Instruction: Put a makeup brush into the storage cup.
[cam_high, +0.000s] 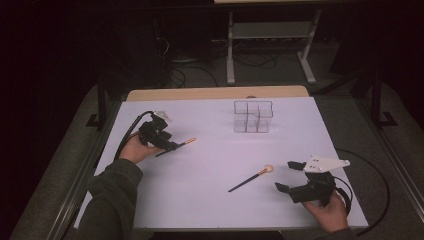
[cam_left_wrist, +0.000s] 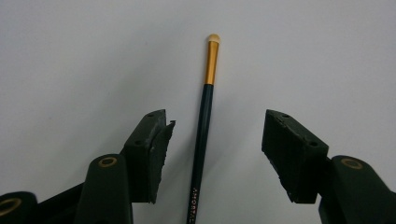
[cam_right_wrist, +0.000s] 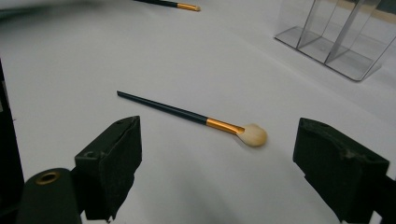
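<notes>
A thin dark-handled brush with a gold ferrule and small tip (cam_left_wrist: 205, 116) lies on the white sheet (cam_high: 215, 200) at the left (cam_high: 184, 143). My left gripper (cam_left_wrist: 217, 126) hangs low over it (cam_high: 172, 146), open, with the handle between the jaws and neither pad touching. A bigger brush with a fluffy pale head (cam_high: 250, 179) lies right of centre, also in the right gripper view (cam_right_wrist: 187, 114). My right gripper (cam_high: 287, 175) stands open to the right of that head, nothing between its jaws (cam_right_wrist: 219, 154).
A clear acrylic organiser with several compartments (cam_high: 252, 117) stands at the back centre of the sheet, also in the right gripper view (cam_right_wrist: 336, 37). The wooden table edge (cam_high: 215, 93) runs behind it. Cables trail off both sides.
</notes>
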